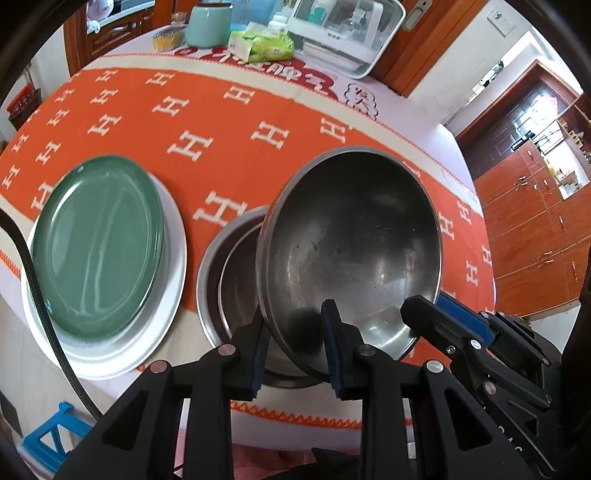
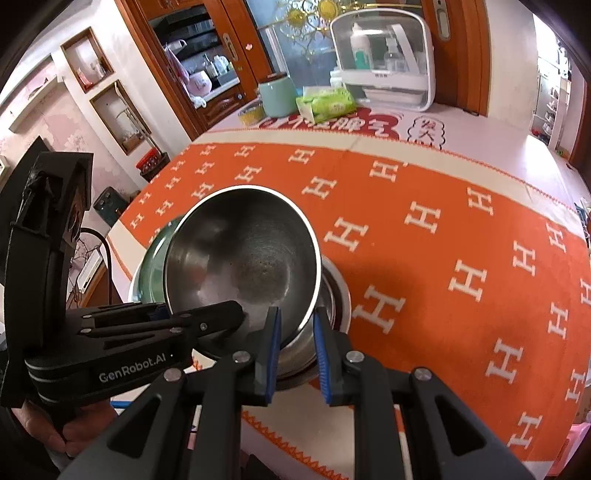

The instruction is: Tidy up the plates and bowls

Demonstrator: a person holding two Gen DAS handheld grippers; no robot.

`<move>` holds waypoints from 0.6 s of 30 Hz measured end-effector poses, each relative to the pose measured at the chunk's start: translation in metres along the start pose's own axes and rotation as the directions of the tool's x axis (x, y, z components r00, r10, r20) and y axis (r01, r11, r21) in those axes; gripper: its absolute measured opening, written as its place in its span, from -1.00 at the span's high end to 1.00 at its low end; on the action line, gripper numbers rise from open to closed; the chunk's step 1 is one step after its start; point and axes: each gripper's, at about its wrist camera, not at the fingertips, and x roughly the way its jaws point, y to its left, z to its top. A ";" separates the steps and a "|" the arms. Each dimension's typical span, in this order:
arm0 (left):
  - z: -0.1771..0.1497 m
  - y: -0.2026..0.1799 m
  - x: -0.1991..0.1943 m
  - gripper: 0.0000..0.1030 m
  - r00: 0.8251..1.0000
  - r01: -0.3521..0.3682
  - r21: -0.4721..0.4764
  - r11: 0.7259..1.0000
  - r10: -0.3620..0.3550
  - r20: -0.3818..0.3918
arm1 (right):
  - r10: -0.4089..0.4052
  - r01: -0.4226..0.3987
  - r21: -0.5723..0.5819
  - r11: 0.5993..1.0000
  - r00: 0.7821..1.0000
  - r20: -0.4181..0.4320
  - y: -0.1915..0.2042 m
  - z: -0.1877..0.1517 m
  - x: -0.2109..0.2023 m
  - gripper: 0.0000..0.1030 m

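A steel bowl (image 1: 351,251) is held tilted above two nested steel bowls (image 1: 229,273) on the orange cloth. My left gripper (image 1: 295,339) is shut on its near rim, one finger inside and one outside. My right gripper (image 2: 297,350) is shut on the rim of the same bowl (image 2: 243,258) from the other side, and it shows in the left wrist view (image 1: 443,317). A green plate (image 1: 99,247) lies on a white plate (image 1: 162,306) to the left of the bowls. The nested bowls show under the held one in the right wrist view (image 2: 332,295).
The orange H-patterned cloth (image 1: 221,122) covers the table. At the far edge stand a teal canister (image 1: 207,26), a green tissue pack (image 1: 262,46), a yellow tin (image 1: 168,38) and a white dish rack box (image 1: 343,33). A blue stool (image 1: 51,439) stands below the near edge.
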 end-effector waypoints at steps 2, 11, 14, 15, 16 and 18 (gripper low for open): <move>-0.003 0.003 0.004 0.52 1.000 -0.001 -0.006 1.000 0.001 -0.014 | -0.001 0.001 0.005 1.000 1.000 -0.014 0.000 -0.003 0.003 0.65; -0.012 0.012 0.013 0.52 0.999 -0.032 -0.005 0.999 0.032 -0.037 | -0.009 0.009 0.014 1.000 0.998 -0.059 0.004 -0.008 0.015 0.65; -0.013 0.012 0.013 0.49 0.999 -0.042 0.005 0.999 0.042 -0.024 | -0.017 0.019 0.019 1.000 0.997 -0.069 0.004 -0.009 0.019 0.65; -0.013 0.012 0.013 0.48 0.999 -0.046 0.010 0.999 0.046 -0.021 | -0.019 0.020 0.023 1.000 0.997 -0.072 0.003 -0.009 0.020 0.65; -0.014 0.011 0.013 0.48 0.999 -0.049 0.015 0.999 0.050 -0.018 | -0.020 0.022 0.026 0.999 0.997 -0.075 0.003 -0.009 0.021 0.65; -0.013 0.010 0.014 0.47 0.998 -0.055 0.023 0.998 0.056 -0.016 | -0.023 0.025 0.031 0.999 0.997 -0.077 0.003 -0.009 0.022 0.65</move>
